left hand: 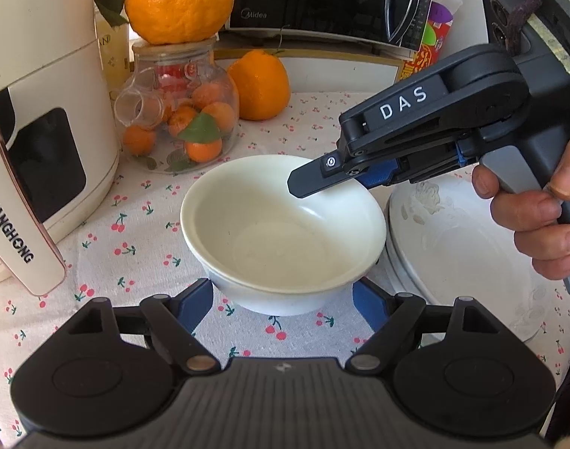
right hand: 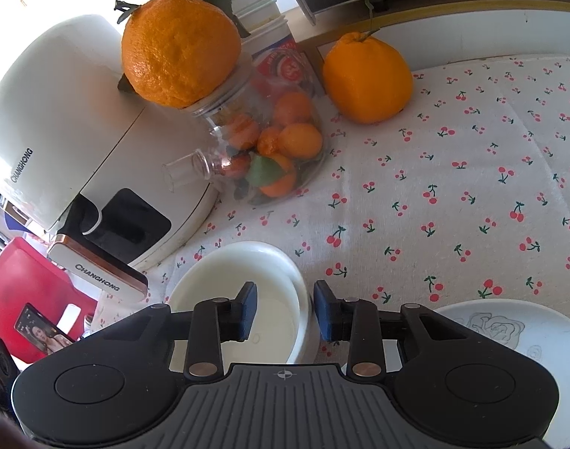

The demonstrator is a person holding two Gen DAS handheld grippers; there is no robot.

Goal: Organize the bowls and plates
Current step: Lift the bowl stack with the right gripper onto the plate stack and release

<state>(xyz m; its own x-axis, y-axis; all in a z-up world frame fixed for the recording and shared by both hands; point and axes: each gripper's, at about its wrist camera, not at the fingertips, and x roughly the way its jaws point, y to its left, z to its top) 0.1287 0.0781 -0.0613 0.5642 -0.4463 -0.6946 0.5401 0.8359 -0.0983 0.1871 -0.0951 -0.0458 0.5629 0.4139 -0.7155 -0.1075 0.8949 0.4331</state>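
Observation:
A white bowl point(left hand: 281, 224) stands on the cherry-print cloth in the middle of the left wrist view. My left gripper point(left hand: 285, 303) is shut on its lower body, one blue pad against each side. My right gripper comes in from the right, with its black finger point(left hand: 311, 176) over the bowl's far right rim. In the right wrist view the bowl point(right hand: 232, 273) has its rim wall between the pads of the right gripper point(right hand: 285, 310). The left pad is inside the bowl, clear of the wall, and the right pad is outside, so the gripper is open. A white embossed plate point(left hand: 453, 247) point(right hand: 509, 336) lies just right of the bowl.
A white air fryer point(left hand: 41, 112) stands at the left. Beside it is a glass jar of small oranges point(left hand: 176, 112) with a big orange point(left hand: 176, 0) on top. Another orange point(left hand: 260, 84) and a black microwave point(left hand: 322, 0) are behind. A hand point(left hand: 539, 217) holds the right gripper's handle.

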